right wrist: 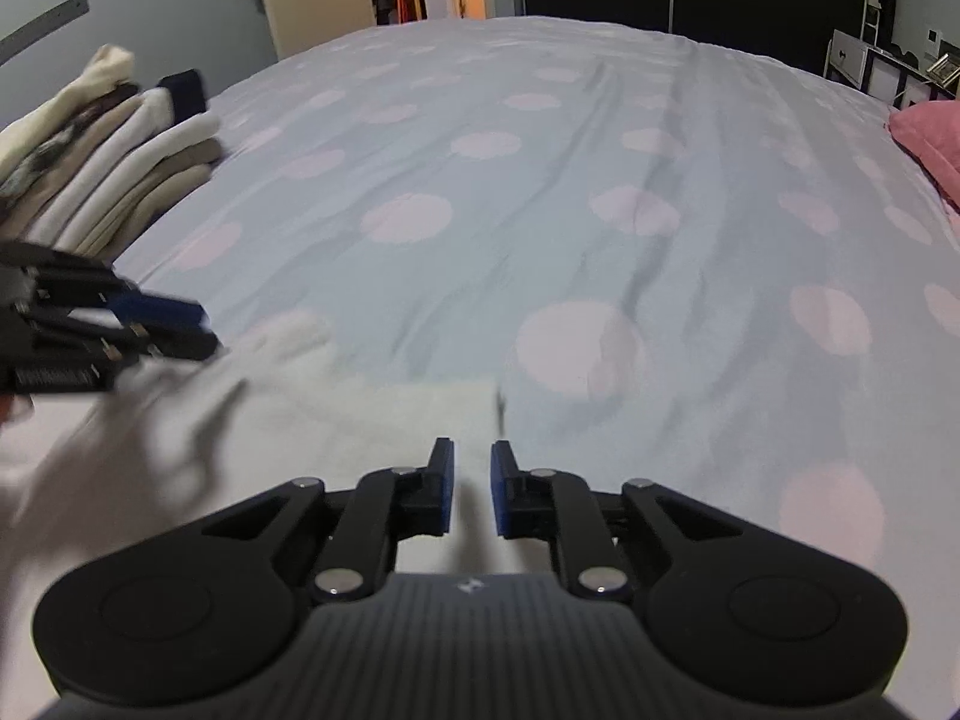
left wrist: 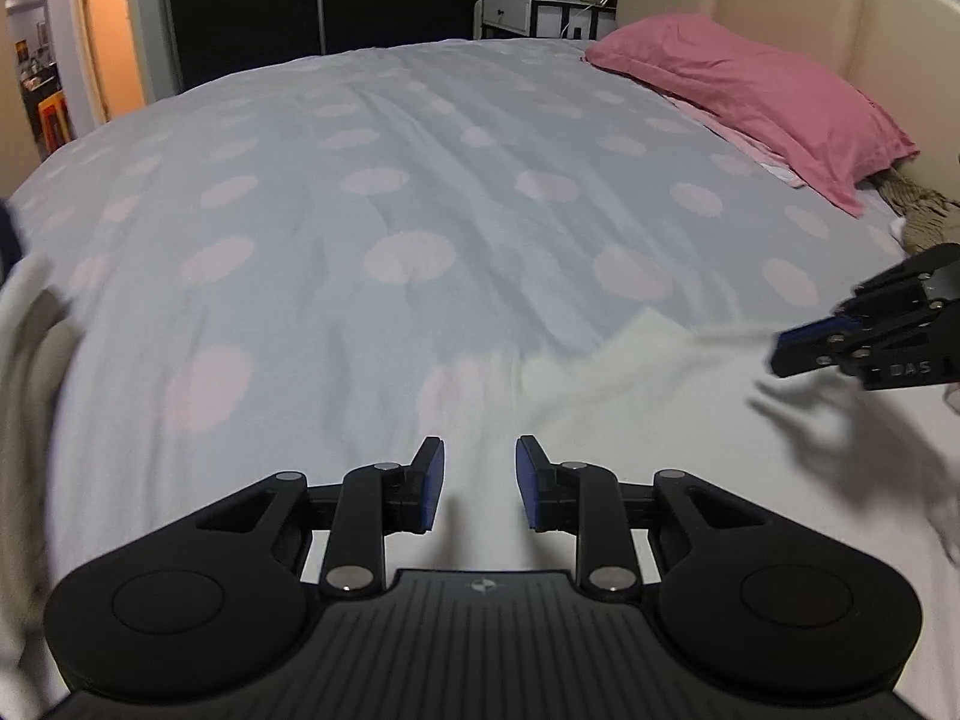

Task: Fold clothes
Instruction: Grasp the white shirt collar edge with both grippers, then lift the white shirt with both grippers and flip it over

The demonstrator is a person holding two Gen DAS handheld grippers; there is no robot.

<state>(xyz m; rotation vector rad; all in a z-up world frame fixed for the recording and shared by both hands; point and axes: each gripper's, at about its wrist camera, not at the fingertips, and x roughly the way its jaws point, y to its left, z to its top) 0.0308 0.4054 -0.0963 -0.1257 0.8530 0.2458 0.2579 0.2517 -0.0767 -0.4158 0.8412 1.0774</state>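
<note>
Far left in the right wrist view, a stack of folded clothes [right wrist: 102,162] on the dotted duvet [right wrist: 480,180], cut by the frame edge, individual items hard to separate. Nearer, a white garment [left wrist: 690,420] spread flat and blurred, its outline uncertain and lower part hidden behind the housings; above it the left gripper [left wrist: 480,480] with fingers spread and nothing between, the right gripper [right wrist: 472,486] likewise parted by a narrower gap over the cloth's far edge. Far right, a pink pillow [left wrist: 750,96] against a cream headboard [left wrist: 810,18], with a crumpled beige fabric [left wrist: 924,210] half hidden beneath it.
</note>
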